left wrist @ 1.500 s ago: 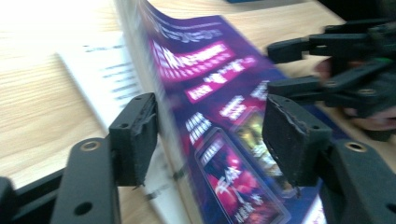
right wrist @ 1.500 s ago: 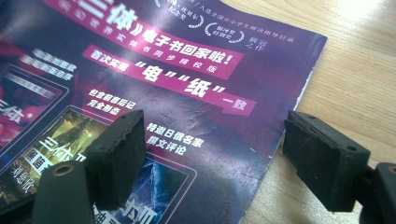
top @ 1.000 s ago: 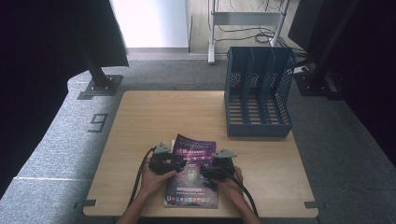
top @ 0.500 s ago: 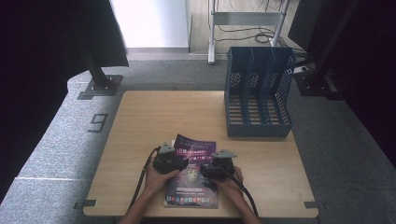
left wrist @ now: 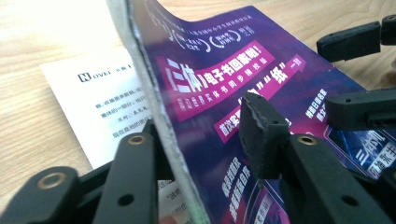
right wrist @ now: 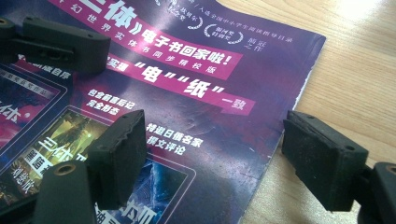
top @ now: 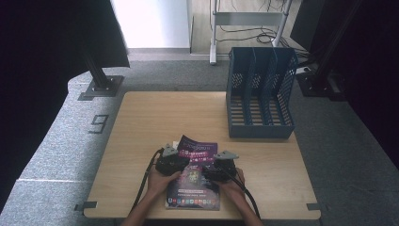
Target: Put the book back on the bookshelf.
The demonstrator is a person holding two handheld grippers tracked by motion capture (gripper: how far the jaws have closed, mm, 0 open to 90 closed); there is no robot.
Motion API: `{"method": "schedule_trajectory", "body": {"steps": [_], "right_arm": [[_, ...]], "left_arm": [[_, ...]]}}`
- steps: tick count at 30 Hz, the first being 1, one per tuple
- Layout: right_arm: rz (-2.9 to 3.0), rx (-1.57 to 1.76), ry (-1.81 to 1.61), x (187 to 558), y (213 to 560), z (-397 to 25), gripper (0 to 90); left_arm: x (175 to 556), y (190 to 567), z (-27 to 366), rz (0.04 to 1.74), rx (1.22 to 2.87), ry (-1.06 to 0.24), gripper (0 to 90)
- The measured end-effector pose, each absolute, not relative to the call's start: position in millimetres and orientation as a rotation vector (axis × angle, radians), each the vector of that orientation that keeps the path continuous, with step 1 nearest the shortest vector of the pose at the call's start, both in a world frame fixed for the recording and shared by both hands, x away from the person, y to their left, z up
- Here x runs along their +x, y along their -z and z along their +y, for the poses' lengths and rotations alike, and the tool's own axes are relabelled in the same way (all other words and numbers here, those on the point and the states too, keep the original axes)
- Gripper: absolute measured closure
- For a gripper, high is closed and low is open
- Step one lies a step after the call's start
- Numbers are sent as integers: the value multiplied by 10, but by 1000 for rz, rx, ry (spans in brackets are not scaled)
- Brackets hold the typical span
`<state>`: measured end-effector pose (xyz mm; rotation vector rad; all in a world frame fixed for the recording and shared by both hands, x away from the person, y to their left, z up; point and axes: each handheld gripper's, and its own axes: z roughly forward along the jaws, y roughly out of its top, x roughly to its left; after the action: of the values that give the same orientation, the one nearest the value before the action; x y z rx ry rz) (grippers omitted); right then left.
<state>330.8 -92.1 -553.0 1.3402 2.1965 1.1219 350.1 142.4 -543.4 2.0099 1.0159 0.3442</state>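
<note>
Magazine (top: 195, 181), purple-covered, lies at the near edge of the wooden surface (top: 155, 117), between both hands. Left claw (left wrist: 205, 140) straddles its lifted cover edge, one jaw under and one on top; whether it pinches tight looks likely but unclear. Right claw (right wrist: 233, 154) stands apart across the magazine's right edge, gripping nothing. A blue file rack (top: 260, 94) stands well apart at the far right.

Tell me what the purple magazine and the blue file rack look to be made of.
Purple magazine: glossy coated paper, judging by the sheen and the cover flexing upward in the left gripper view. Blue file rack: probably moulded plastic, matte, with slotted walls.
</note>
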Motion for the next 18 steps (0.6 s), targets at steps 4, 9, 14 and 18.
{"method": "schedule_trajectory", "body": {"steps": [4,9,14,18], "right_arm": [[2196,1341,-1122,3308,5530,-921,220],[2196,1341,-1123,3308,5530,-921,220],[2199,1341,-1127,3312,5530,-933,227],[2199,1341,-1126,3312,5530,-932,227]], "left_arm": [[3462,5418,1402,992,2000,-400,686],[3449,5414,1407,971,1983,-410,762],[3421,5391,1394,953,1966,-422,824],[3428,5397,1394,961,1962,-415,822]]}}
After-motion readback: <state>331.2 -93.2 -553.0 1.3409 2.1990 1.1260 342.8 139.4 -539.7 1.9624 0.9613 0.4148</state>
